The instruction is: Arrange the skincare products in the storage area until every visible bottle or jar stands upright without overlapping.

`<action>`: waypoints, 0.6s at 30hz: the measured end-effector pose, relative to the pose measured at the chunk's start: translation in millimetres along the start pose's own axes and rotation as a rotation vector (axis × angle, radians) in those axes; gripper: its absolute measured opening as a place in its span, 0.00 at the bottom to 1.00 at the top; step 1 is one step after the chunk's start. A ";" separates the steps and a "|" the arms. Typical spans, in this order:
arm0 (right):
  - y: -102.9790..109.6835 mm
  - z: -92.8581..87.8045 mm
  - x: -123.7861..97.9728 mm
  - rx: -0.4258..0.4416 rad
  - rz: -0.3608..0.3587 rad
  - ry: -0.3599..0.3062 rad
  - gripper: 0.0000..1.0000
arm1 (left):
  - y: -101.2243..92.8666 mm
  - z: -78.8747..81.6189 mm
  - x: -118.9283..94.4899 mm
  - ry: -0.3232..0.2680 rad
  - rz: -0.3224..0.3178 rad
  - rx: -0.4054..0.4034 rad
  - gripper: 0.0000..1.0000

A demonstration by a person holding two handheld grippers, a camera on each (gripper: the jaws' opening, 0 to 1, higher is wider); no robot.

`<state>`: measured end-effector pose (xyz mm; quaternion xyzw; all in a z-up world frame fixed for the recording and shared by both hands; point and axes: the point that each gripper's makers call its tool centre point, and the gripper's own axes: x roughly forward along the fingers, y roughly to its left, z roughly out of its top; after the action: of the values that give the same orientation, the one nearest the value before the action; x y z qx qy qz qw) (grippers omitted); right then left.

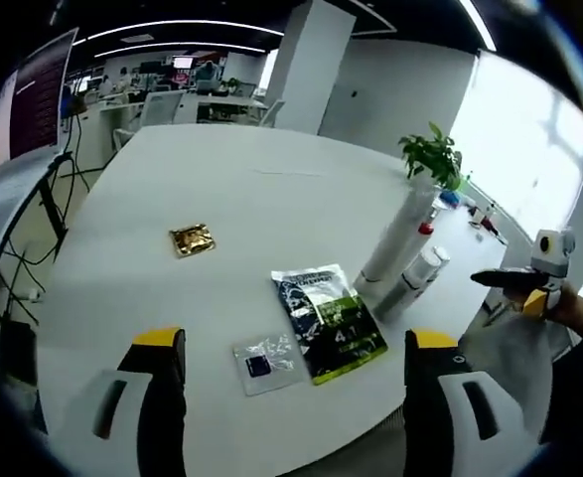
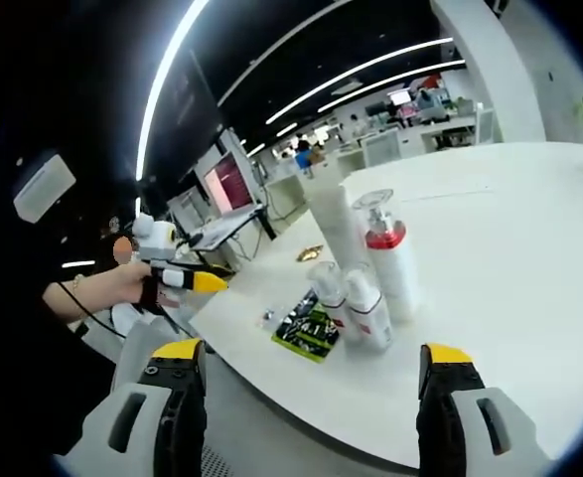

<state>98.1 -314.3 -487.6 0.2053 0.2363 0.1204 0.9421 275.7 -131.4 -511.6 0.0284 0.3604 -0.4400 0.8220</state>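
Observation:
Several skincare containers stand upright in a tight group on the white round table (image 1: 271,199): a tall white tube (image 2: 336,224), a pump bottle with a red band (image 2: 388,253) and two small white bottles (image 2: 326,293) (image 2: 367,310). The left gripper view shows the same tube (image 1: 398,237) and a small bottle (image 1: 422,270) at the table's right edge. My left gripper (image 1: 293,339) is open, short of the near edge and holding nothing. My right gripper (image 2: 313,350) is open too, off the table in front of the bottles.
A green-and-black packet (image 1: 328,320), a small clear sachet (image 1: 263,363) and a gold sachet (image 1: 192,239) lie flat on the table. A potted plant (image 1: 433,154) stands beyond the bottles. A hand holds the left gripper (image 2: 187,280) off the table's side. Desks and monitors fill the background.

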 end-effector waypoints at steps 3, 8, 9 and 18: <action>-0.3 0.4 0.0 0.001 -0.001 -0.001 0.92 | 7.9 1.7 7.7 0.019 0.004 -0.016 0.84; -2.3 0.9 0.3 0.007 -0.007 -0.002 0.93 | 17.2 -1.0 18.4 0.087 0.023 0.003 0.82; -3.8 1.6 -0.1 0.013 -0.017 -0.007 0.92 | 22.4 -0.9 22.2 0.102 0.027 0.004 0.81; -7.9 3.1 0.4 0.045 -0.027 -0.016 0.93 | 38.1 5.2 41.1 0.164 0.068 -0.048 0.80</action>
<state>101.0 -322.2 -488.8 0.2239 0.2344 0.1006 0.9406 321.5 -138.9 -543.3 0.0570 0.4355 -0.3992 0.8048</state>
